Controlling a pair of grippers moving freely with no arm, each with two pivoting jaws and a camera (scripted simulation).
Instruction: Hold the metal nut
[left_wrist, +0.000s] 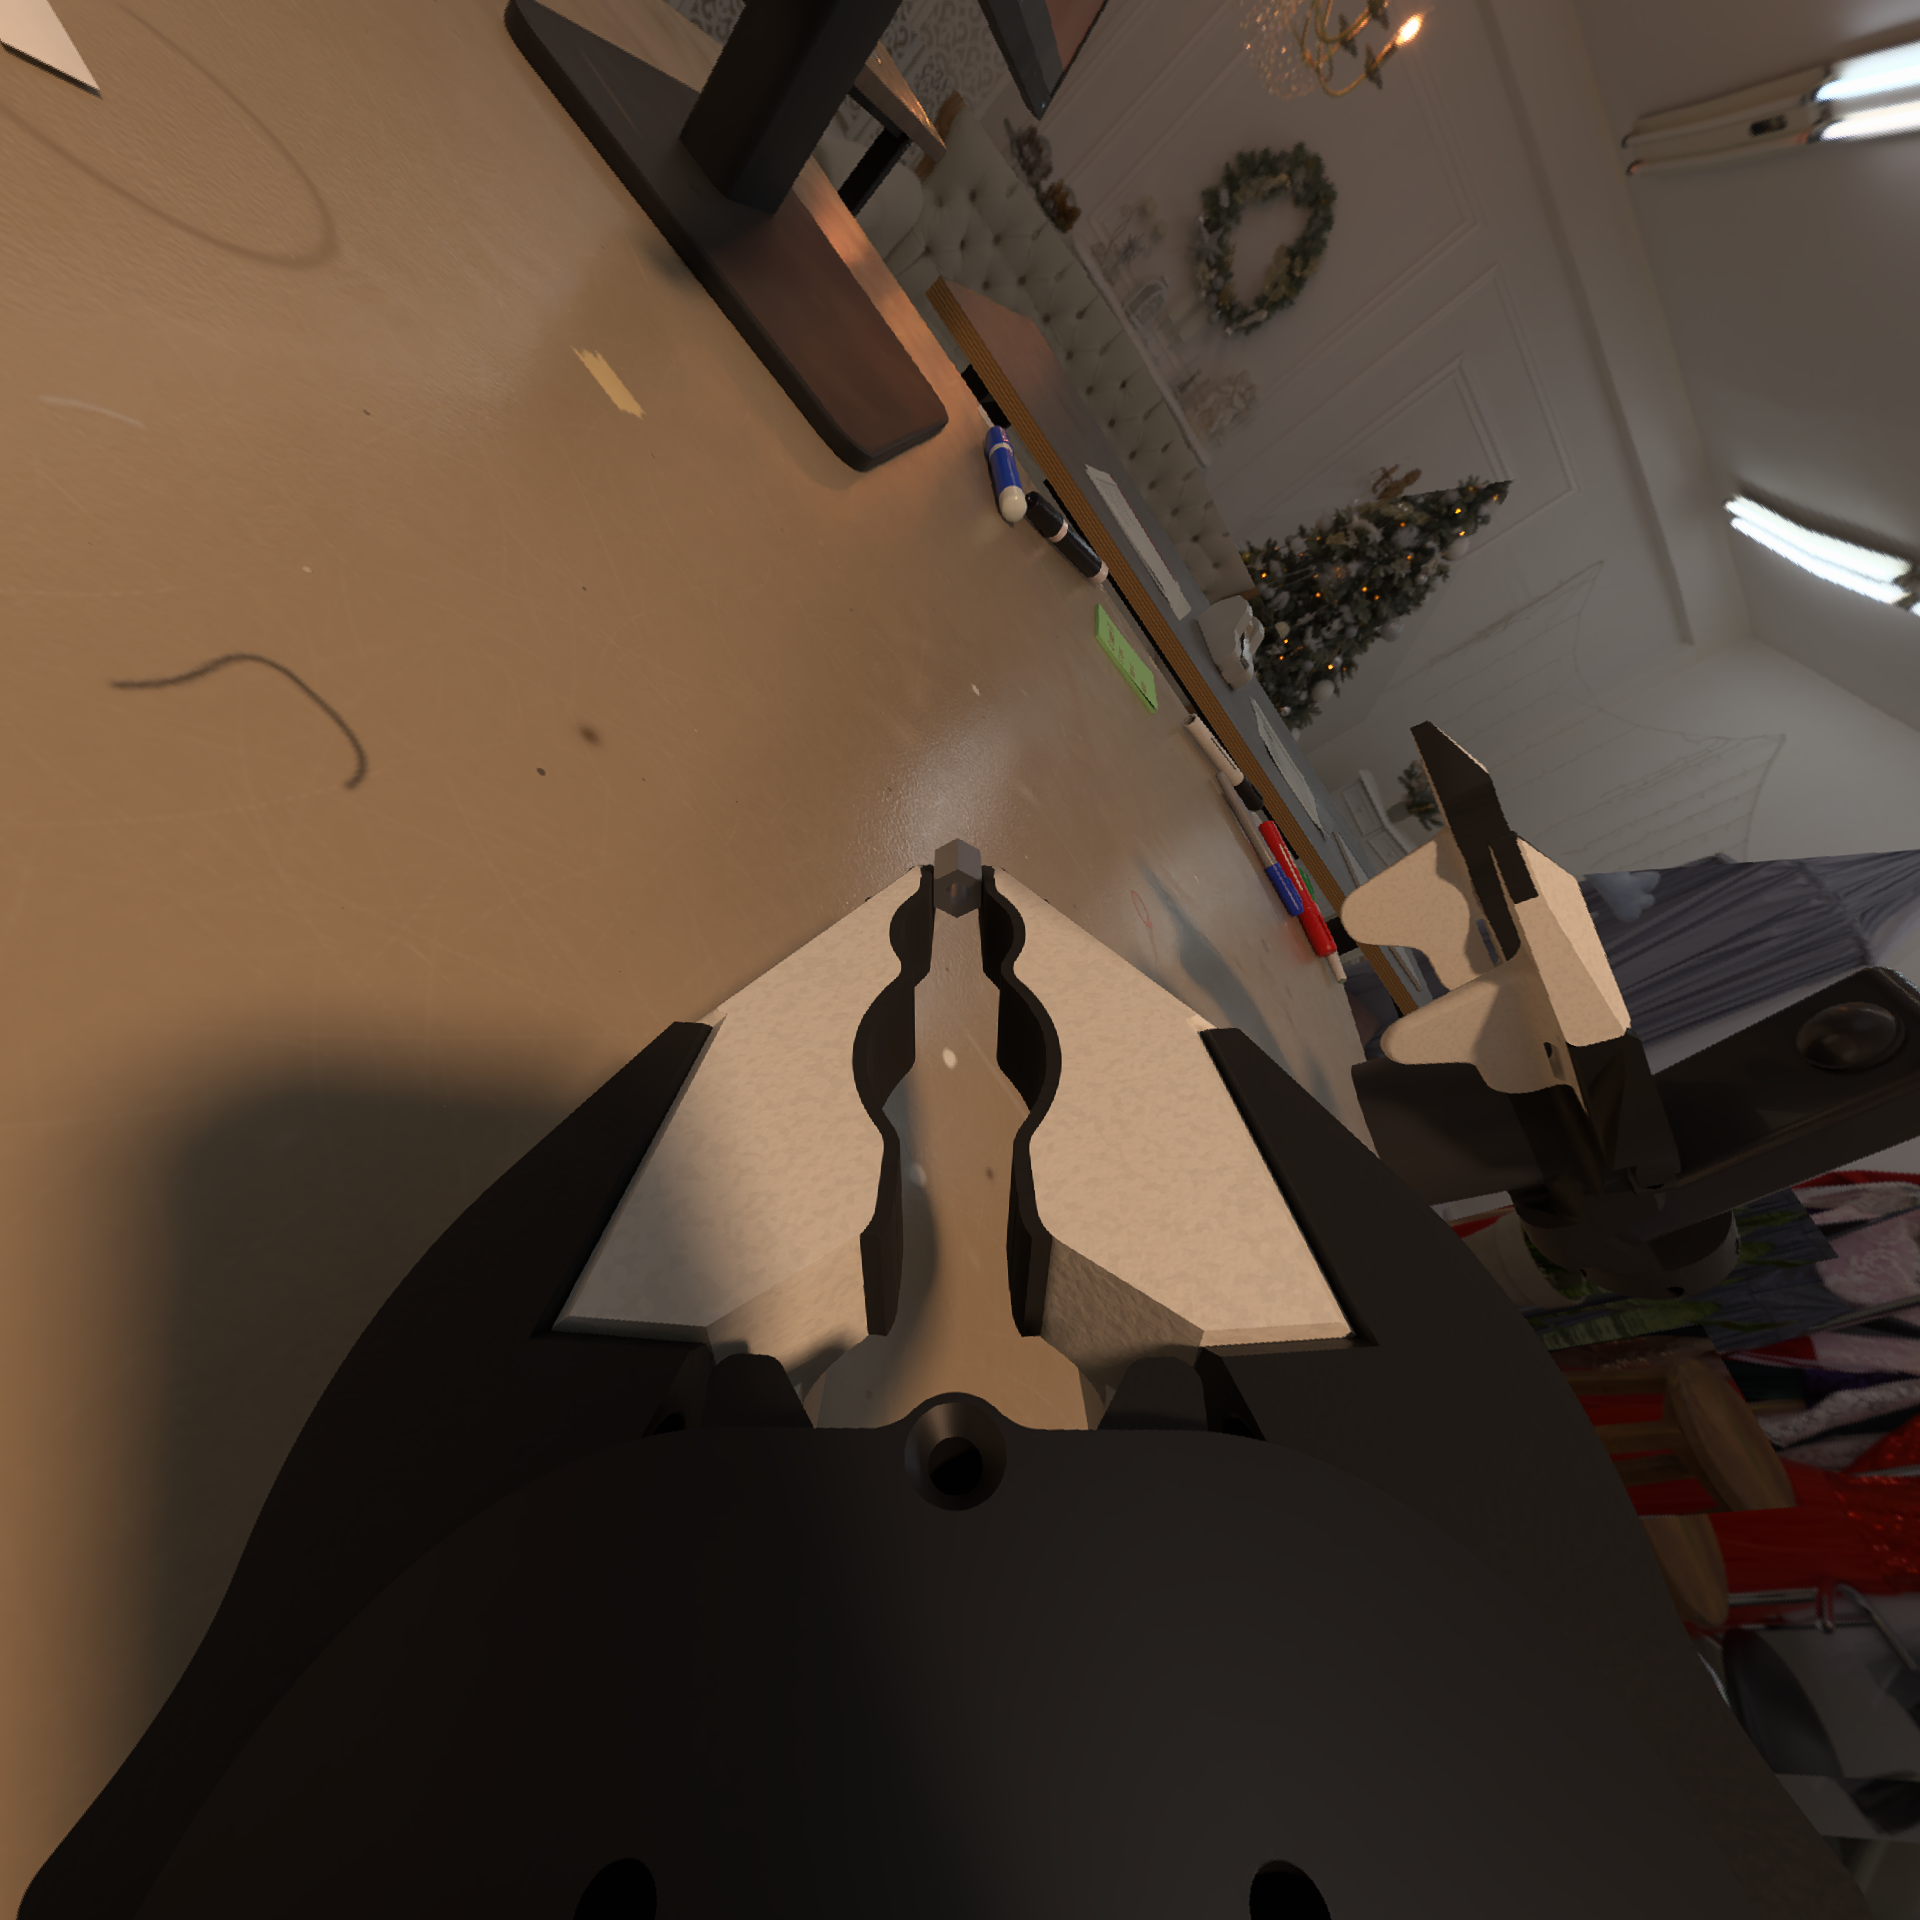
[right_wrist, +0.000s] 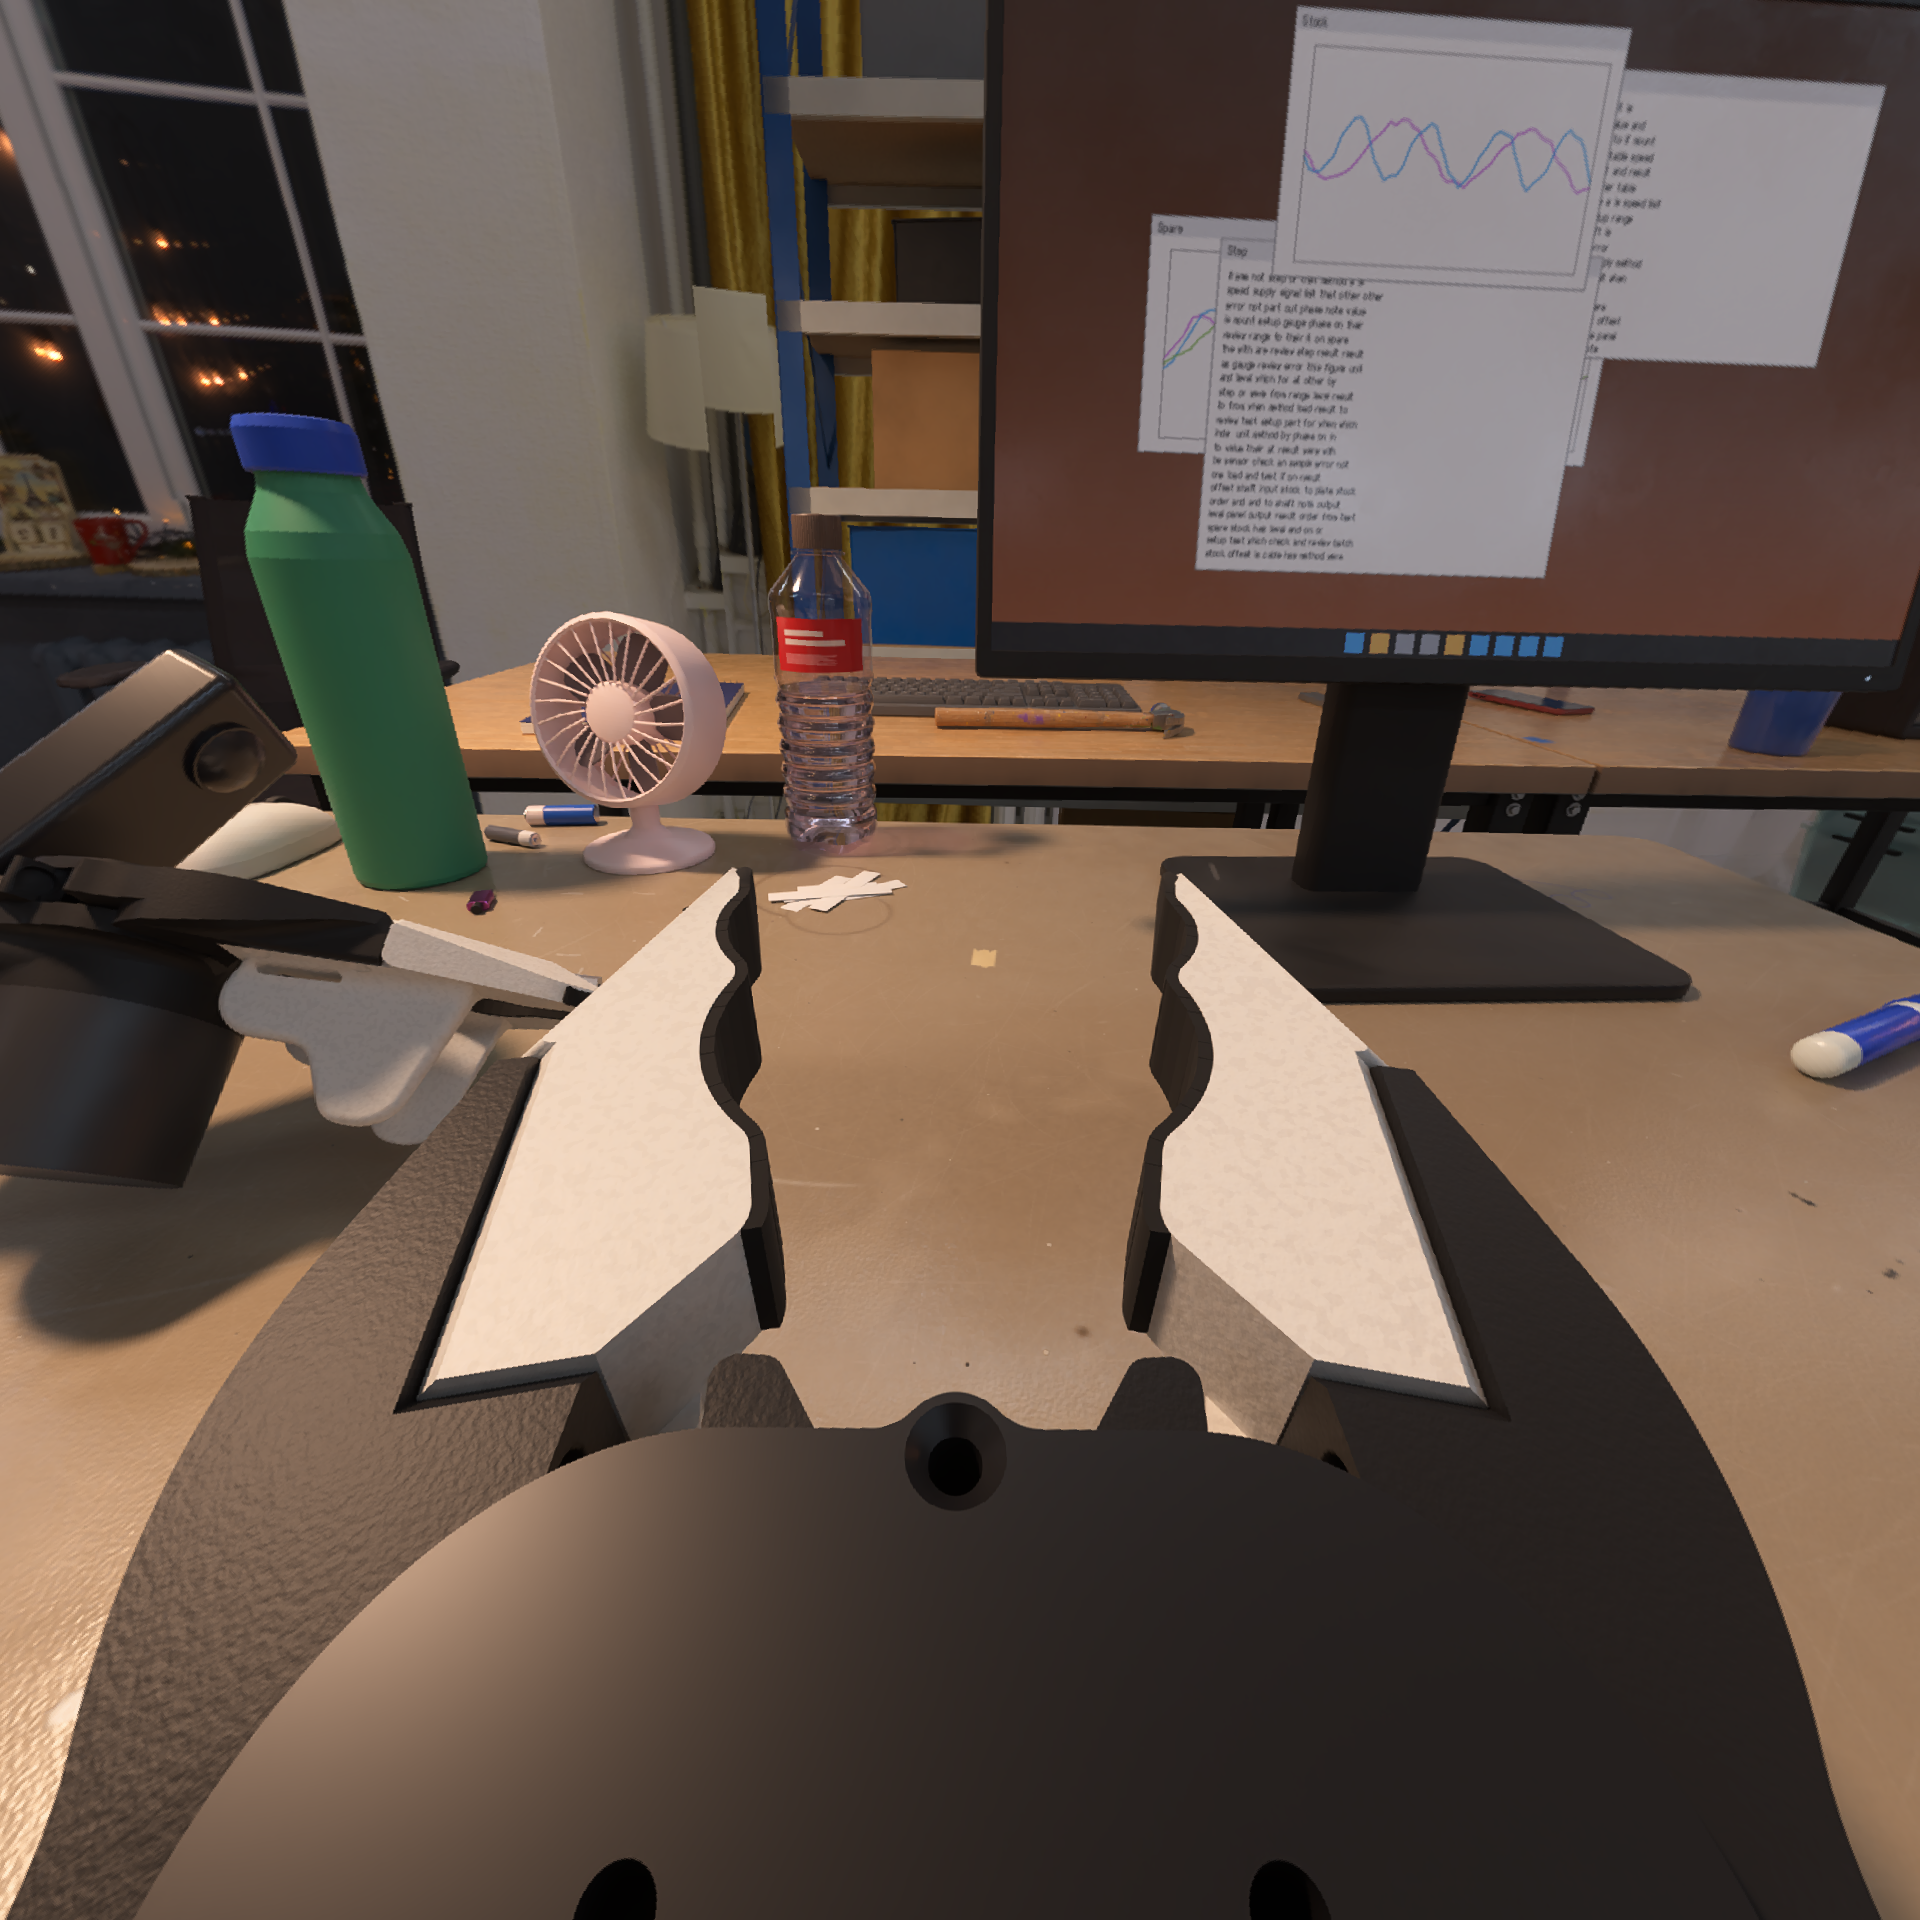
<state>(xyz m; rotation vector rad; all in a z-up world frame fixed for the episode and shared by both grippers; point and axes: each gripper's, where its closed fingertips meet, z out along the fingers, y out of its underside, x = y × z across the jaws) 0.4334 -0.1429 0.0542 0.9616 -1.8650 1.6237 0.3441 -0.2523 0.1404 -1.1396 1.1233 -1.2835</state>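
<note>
The metal nut (left_wrist: 957, 864) is a small grey hexagonal piece pinched between the tips of my left gripper (left_wrist: 957, 896), which is shut on it close above the tan table (left_wrist: 416, 520). My right gripper (right_wrist: 961, 883) is open and empty, its jaws wide apart over bare table. In the right wrist view the left gripper (right_wrist: 566, 992) reaches in from the left, its tips just beside my right gripper's left finger (right_wrist: 623, 1091); the nut is hidden there. The right gripper also shows at the right of the left wrist view (left_wrist: 1465, 831).
A monitor on a dark base (right_wrist: 1403, 925) stands ahead on the right. A green bottle (right_wrist: 353, 675), pink fan (right_wrist: 623, 727) and water bottle (right_wrist: 821, 686) stand ahead on the left. Paper strips (right_wrist: 831, 890), a small purple piece (right_wrist: 480, 902) and a blue marker (right_wrist: 1860, 1039) lie on the table.
</note>
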